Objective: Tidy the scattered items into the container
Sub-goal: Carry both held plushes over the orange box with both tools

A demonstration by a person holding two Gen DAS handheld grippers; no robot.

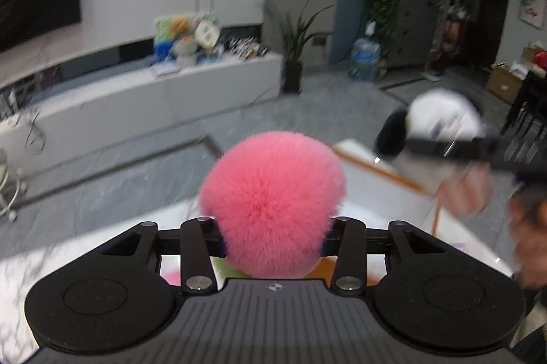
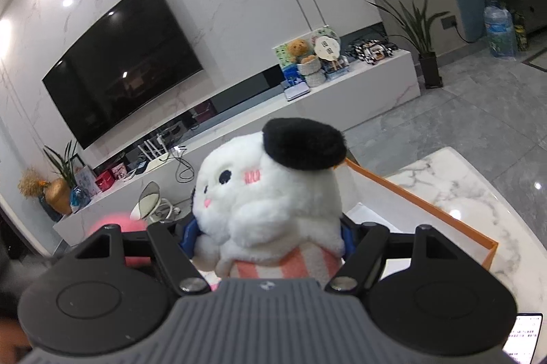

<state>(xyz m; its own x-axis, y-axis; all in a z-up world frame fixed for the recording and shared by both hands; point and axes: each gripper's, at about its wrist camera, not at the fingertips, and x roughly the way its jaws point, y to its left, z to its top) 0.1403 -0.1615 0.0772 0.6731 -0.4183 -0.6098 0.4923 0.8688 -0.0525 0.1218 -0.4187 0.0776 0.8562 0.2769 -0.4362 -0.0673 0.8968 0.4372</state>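
My left gripper [image 1: 271, 239] grasps a pink plush [image 1: 273, 203]: the fluffy ball sits squeezed between the two fingers and bulges up over them. It hangs above the marble table [image 1: 68, 261], and the picture there is blurred. My right gripper [image 2: 270, 234] grasps a white rabbit [image 2: 270, 193], with both blue pads pressed into its sides. The rabbit has a black ear [image 2: 304, 141] on top, a pink cheek and a striped pink and white body, and its face looks to the left.

The box [image 2: 427, 210], white with an orange rim, lies open on the table, just behind and to the right of the rabbit. In the left wrist view, I see the same box [image 1: 393, 193] at the right, behind the pink plush, and the rabbit [image 1: 441, 121] in the right gripper [image 1: 454, 148] hangs over its far right part. Both toys are in the air, not in the box. I cannot tell whether other items lie inside it.

Far behind, a TV [image 2: 126, 63] hangs on the marble wall, over a long white bench [image 2: 359, 90] with small toys. A phone [image 2: 523, 340] lies at the near right of the table.
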